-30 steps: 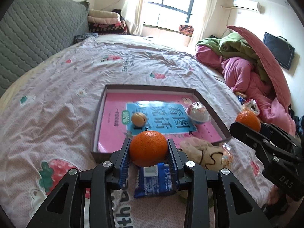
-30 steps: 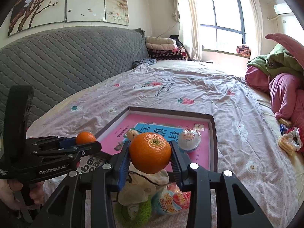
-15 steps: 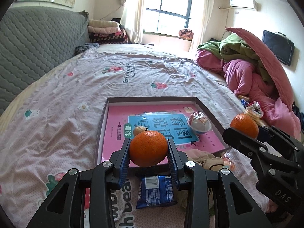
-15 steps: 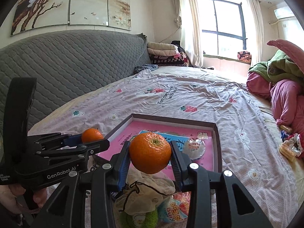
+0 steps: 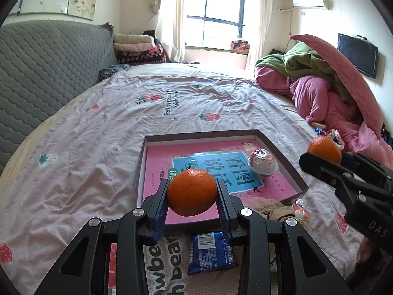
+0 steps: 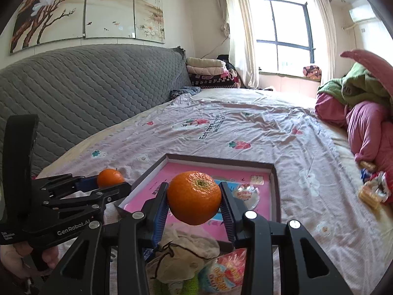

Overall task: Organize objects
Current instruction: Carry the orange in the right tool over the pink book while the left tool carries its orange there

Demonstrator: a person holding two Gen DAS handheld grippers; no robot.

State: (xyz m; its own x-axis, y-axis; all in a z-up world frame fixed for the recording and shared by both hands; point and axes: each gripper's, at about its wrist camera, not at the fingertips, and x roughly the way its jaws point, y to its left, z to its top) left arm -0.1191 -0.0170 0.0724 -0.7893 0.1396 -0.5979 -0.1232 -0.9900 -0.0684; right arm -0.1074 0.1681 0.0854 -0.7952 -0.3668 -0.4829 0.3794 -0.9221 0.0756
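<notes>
My left gripper [image 5: 192, 193] is shut on an orange [image 5: 191, 191] and holds it above the near edge of a shallow box [image 5: 280, 154] with a pink book lining. My right gripper [image 6: 194, 198] is shut on a second orange [image 6: 194, 197], also above the box's [image 6: 221, 160] near edge. Each gripper shows in the other's view: the right one [image 5: 326, 158] at the right, the left one [image 6: 108, 184] at the left. A wrapped round sweet [image 5: 262, 163] lies in the box.
A blue snack packet [image 5: 210, 252], a cream drawstring pouch [image 6: 186, 250] and a colourful sweet bag [image 6: 226, 268] lie on the bedsheet before the box. Pink and green bedding [image 5: 319, 93] is piled at the right, a grey headboard [image 6: 86, 93] at the left.
Both grippers have risen and drawn back a little with their oranges held. The small round item seen in the box earlier is now hidden behind the left orange.
</notes>
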